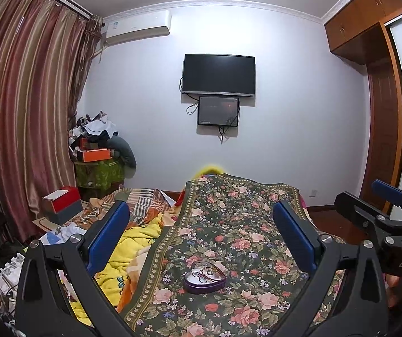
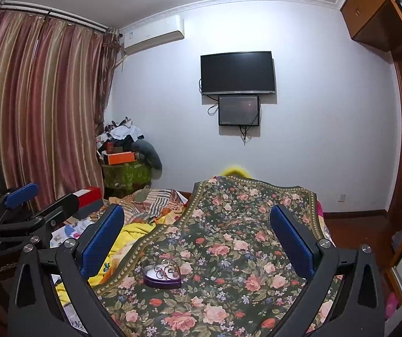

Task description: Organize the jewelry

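We see a bed (image 1: 229, 224) covered by a dark floral cloth (image 1: 237, 295), with a yellow blanket (image 1: 133, 252) bunched along its left side. The far wall carries a black television (image 1: 219, 73) with a smaller screen (image 1: 218, 111) mounted directly below it, and an air conditioner (image 1: 136, 28) near the ceiling. Striped curtains (image 1: 24, 98) fill the left side; a wooden wardrobe (image 1: 369, 14) stands at right. In the corner, a pile of boxes and clothes (image 1: 99, 146) sits beside the curtains.

We locate the purple heart-shaped box (image 1: 204, 278) open on the floral cloth, near the blanket edge. It holds thin jewelry (image 1: 205, 272), apparently rings and a fine chain; we cannot resolve the pieces.

The left tongs (image 1: 201, 238) are spread wide and empty, above the box. The right tongs (image 2: 198, 238) are likewise spread wide, holding nothing.
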### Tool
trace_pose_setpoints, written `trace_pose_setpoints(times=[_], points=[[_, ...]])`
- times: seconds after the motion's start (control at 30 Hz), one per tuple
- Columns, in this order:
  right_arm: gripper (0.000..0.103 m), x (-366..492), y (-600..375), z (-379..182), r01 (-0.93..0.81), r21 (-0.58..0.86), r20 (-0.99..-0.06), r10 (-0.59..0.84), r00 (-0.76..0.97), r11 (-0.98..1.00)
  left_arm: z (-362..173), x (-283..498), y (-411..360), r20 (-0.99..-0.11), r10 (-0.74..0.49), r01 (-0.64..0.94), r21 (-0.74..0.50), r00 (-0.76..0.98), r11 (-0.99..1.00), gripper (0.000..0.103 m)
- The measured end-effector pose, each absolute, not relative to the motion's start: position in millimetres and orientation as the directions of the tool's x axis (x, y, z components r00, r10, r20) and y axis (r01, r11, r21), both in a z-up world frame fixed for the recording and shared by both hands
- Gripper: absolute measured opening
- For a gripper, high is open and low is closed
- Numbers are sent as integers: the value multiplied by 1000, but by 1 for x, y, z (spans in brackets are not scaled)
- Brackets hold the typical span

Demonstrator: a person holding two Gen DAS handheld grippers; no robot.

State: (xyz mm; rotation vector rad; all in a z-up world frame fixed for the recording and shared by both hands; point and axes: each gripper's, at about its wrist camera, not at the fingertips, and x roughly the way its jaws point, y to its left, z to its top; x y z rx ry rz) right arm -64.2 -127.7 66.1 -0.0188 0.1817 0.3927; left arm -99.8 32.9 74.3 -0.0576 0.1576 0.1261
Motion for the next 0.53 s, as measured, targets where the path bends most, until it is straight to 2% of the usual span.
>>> trace_pose_setpoints(times=[0.53], points=[[103, -53, -126, 58, -379, 21, -216, 374, 902, 925, 64, -85, 35, -197, 110, -123, -52, 974, 991, 102]])
